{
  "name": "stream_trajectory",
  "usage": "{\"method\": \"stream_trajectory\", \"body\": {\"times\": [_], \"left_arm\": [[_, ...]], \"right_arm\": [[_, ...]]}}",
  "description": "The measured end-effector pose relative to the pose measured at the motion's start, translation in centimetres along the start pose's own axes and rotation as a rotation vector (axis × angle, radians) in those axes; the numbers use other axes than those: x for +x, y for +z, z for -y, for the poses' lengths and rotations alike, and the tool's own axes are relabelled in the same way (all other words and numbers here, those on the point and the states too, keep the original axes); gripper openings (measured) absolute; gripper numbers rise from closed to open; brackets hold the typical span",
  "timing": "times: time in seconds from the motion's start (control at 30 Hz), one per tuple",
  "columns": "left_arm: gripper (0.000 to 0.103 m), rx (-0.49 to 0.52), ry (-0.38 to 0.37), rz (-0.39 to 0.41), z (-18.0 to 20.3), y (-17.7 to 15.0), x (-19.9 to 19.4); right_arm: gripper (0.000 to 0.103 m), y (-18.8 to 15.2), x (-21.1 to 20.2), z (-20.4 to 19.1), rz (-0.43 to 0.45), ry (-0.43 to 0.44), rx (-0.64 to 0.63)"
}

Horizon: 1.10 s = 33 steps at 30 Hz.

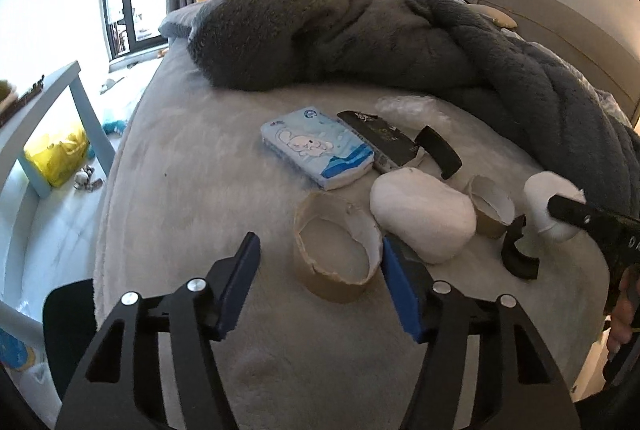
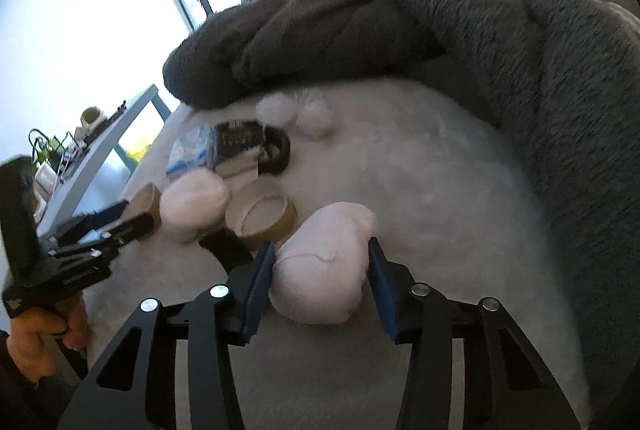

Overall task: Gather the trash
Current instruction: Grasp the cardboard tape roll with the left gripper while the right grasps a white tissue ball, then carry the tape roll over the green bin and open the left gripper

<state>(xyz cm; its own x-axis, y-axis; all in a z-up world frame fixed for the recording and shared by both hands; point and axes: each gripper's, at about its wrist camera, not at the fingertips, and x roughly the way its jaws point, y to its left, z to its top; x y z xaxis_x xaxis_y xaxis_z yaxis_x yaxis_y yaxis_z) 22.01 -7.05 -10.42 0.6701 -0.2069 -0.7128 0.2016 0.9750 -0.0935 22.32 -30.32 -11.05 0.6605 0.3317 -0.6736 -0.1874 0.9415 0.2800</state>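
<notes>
Trash lies on a pale bed [image 1: 192, 198]. My left gripper [image 1: 320, 250] is open, its blue pads either side of the near part of a cardboard tape ring [image 1: 336, 250] without closing on it. Just right of that ring lie a white tissue wad [image 1: 424, 218], a second cardboard ring [image 1: 490, 210] and a black curved strip [image 1: 518, 258]. Behind them sit a blue tissue pack [image 1: 316, 146] and a black box [image 1: 380, 138]. My right gripper [image 2: 320, 258] is shut on another white wad [image 2: 320, 270], which fills the gap between its pads. The left gripper [image 2: 134, 216] shows at the left of the right wrist view.
A dark grey fluffy blanket [image 1: 360, 38] is heaped across the back and right of the bed. A light-blue table [image 1: 60, 98] stands left of the bed with a yellow bag [image 1: 60, 154] under it. A black chair back [image 1: 68, 314] sits by the bed's near-left edge.
</notes>
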Motion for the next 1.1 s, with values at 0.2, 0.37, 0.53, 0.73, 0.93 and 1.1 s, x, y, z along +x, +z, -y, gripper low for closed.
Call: {"method": "stream_trajectory", "body": {"times": [0.2, 0.37, 0.53, 0.73, 0.93, 1.1], "left_arm": [[0.045, 0.006, -0.003, 0.024, 0.2, 0.2, -0.9], [0.044, -0.034, 0.006, 0.038, -1.5, 0.2, -1.9], [0.044, -0.073, 0.009, 0.05, -3.8, 0.4, -3.2], [0.044, -0.11, 0.02, 0.072, -7.2, 0.4, -4.8], [0.044, -0.147, 0.049, 0.064, -10.7, -0.4, -5.7], [0.044, -0.177, 0.081, 0.044, -13.6, -1.5, -6.0]], "right_arm": [[0.047, 1.4, -1.4, -0.1, 0.067, -0.014, 0.027], [0.047, 2.5, -1.9, -2.2, 0.107, 0.019, -0.005], [0.047, 3.4, -1.4, -5.2, 0.121, 0.062, -0.042], [0.047, 4.3, 0.0, -9.1, 0.121, 0.106, -0.089], [0.047, 4.6, 2.0, -13.6, 0.098, 0.147, -0.146], [0.047, 4.6, 3.2, -16.7, 0.081, 0.179, -0.173]]}}
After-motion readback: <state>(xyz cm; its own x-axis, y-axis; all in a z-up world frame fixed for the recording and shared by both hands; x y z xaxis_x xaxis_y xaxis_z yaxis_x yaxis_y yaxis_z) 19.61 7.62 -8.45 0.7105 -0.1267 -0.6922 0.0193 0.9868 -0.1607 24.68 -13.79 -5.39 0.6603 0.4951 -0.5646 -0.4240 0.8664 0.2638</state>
